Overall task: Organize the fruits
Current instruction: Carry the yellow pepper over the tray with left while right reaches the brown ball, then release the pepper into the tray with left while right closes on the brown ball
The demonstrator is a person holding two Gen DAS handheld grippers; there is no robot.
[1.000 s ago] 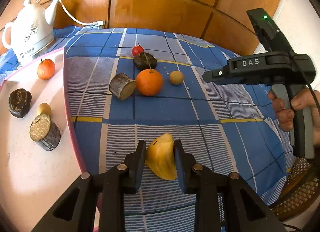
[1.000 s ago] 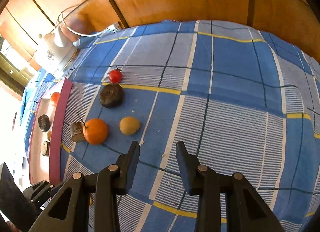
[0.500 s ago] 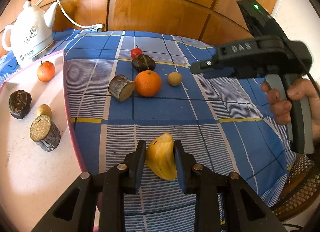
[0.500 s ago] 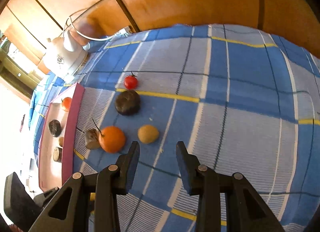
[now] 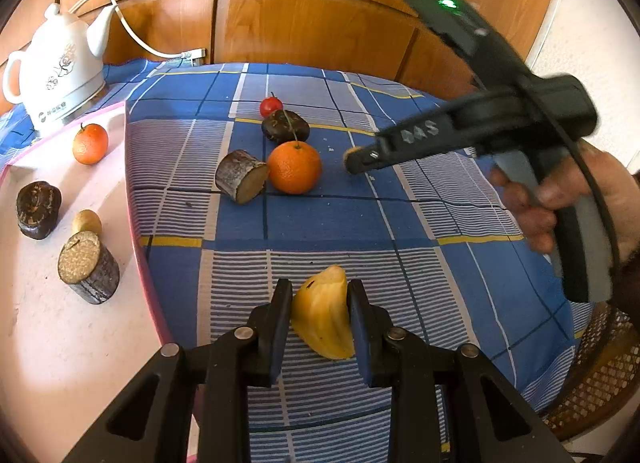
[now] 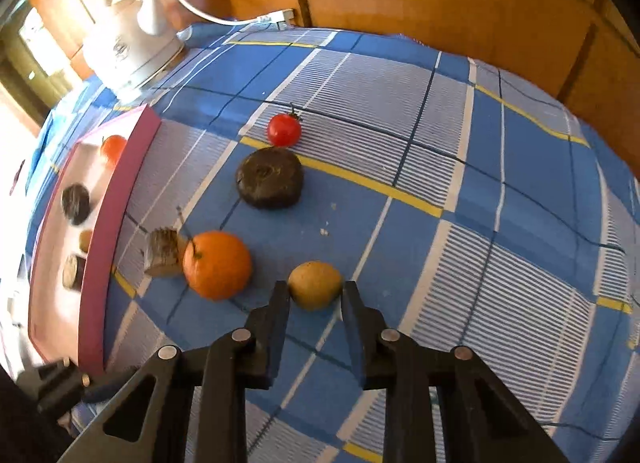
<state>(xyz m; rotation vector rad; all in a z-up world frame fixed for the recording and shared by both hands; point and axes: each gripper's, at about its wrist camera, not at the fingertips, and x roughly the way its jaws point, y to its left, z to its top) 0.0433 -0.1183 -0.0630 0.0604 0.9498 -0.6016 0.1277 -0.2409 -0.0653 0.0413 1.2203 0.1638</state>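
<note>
Since a second ago your right gripper (image 6: 315, 295) has swept down and left across the cloth until its open jaws straddle the small tan fruit (image 6: 315, 285); your left gripper (image 5: 319, 317) has not shifted and is clamped on the yellow wedge of fruit (image 5: 323, 313), pads against both flanks.

Nearest risk first. The right jaws sit only at the near edge of the tan fruit, with little slack on either side. It is round and, by the look of it, free to roll, so if you squeeze now the tips may pinch its near curve and squirt it forward. Push in deeper before you close. The left finger (image 6: 276, 315) also lies close to the big orange (image 6: 217, 264), which rests against the cut log piece (image 6: 162, 253). Drift leftward and you could nudge both toward the pink tray (image 6: 116, 219).

On the left side, the wedge is held by its tapered body, tip up. It looks smooth and waxy, so a quick swing might let it slide out.

Farther off on the checked cloth (image 5: 400, 215) lie the dark brown fruit (image 6: 269, 178) and, just behind it, the cherry tomato (image 6: 284, 129), clear of both tools. The tray on the left already holds a small orange (image 5: 90, 143), a dark lump (image 5: 38, 210), a tan ball (image 5: 86, 222) and a log round (image 5: 89, 268). A white kettle (image 5: 56, 71) stands at the back.
</note>
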